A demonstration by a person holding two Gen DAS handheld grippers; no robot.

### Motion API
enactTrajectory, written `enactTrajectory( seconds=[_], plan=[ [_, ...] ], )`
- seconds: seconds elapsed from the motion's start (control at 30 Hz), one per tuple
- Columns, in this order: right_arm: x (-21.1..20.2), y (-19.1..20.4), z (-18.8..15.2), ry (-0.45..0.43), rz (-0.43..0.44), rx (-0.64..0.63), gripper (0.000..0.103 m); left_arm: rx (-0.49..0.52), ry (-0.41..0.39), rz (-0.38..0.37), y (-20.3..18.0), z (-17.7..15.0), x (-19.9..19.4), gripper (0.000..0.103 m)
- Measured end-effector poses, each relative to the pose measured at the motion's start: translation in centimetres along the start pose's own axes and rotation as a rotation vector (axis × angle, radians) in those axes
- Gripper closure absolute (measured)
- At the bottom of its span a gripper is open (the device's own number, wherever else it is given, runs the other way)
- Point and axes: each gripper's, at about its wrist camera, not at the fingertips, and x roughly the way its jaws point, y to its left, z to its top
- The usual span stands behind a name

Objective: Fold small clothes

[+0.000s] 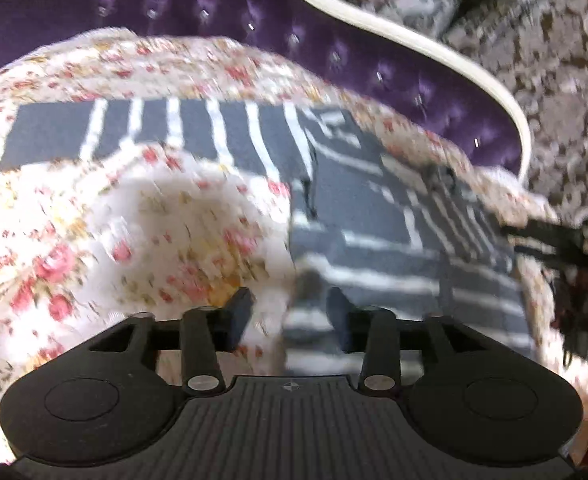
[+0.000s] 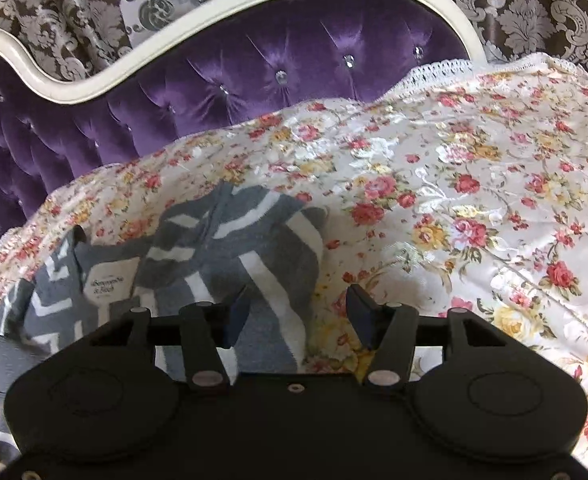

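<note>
Grey white-striped knit garment (image 2: 229, 248) lies spread on your flowered bedcover (image 2: 474, 184), just ahead of both tools for edge access; left gripper (image 1: 289, 314) and right gripper (image 2: 298, 314) are spread, holding nothing.

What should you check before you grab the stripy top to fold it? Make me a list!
1. Left gripper open: ok, there is a gap between its fingers.
2. Right gripper open: ok, its fingers stand apart.
3. Grey-and-white striped knit top within reach: ok, its cloth lies right at both grippers' fingers.
4. Top lying flat: not ok, it is bunched and creased near the white neck label.
5. Top fully on the floral bedspread: cannot tell, its left part runs out of the right wrist view.
6. Sharp left wrist view: not ok, that picture is blurred.
</note>
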Motion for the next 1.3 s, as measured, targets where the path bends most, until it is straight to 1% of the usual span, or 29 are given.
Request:
enactTrajectory(
  seconds=[0.03,0.07,0.17,0.23,0.33,0.47,0.57,0.7,0.8,0.87,0.97,1.07,1.13,1.23,1.3],
  plan=[
    [-0.2,0.1,0.0,-0.006,0.01,-0.004,0.038,-0.013,-0.005,-0.005,0.1,0.3,0.1,0.049],
    [-0.4,0.3,0.1,-0.013,0.02,-0.009,0.037,-0.025,-0.011,-0.014,0.1,0.8,0.2,0.045],
    [-0.7,0.8,0.1,-0.032,0.046,-0.026,0.037,-0.013,-0.036,-0.028,-0.8,2.4,0.6,0.043],
    [-0.7,1.1,0.1,-0.036,0.059,-0.041,0.037,0.031,-0.053,-0.03,-2.2,3.5,1.0,0.041],
    [-0.7,1.3,0.1,-0.036,0.064,-0.051,0.037,0.088,-0.077,-0.053,-4.3,5.0,1.9,0.04],
    [-0.7,1.4,0.1,-0.04,0.069,-0.069,0.037,0.133,-0.096,-0.074,-7.1,6.6,4.4,0.04],
    [-0.7,1.6,0.0,-0.043,0.066,-0.086,0.037,0.146,-0.107,-0.072,-8.3,7.0,6.4,0.04],
    [-0.8,2.0,-0.1,-0.05,0.077,-0.118,0.037,0.148,-0.066,-0.04,-8.4,6.8,9.5,0.04],
    [-0.8,2.6,-0.2,-0.057,0.075,-0.161,0.037,0.133,-0.025,-0.007,-7.3,6.1,11.0,0.041],
    [-0.7,2.9,-0.3,-0.058,0.076,-0.181,0.037,0.15,-0.041,-0.02,-6.7,5.5,10.8,0.041],
    [-0.5,3.4,-0.5,-0.054,0.081,-0.195,0.037,0.2,-0.043,-0.005,-6.9,5.1,10.3,0.041],
    [-0.4,4.0,-0.7,-0.052,0.087,-0.214,0.037,0.227,-0.05,-0.001,-7.1,4.7,10.0,0.041],
    [-0.4,4.2,-0.8,-0.051,0.091,-0.224,0.037,0.197,-0.057,-0.03,-6.8,5.0,9.4,0.041],
    [-0.6,4.2,-0.7,-0.059,0.102,-0.219,0.037,0.111,-0.102,-0.092,-5.4,5.8,7.7,0.039],
    [-0.8,4.0,-0.6,-0.067,0.115,-0.202,0.037,0.082,-0.145,-0.093,-4.1,6.7,6.2,0.028]
  ],
)
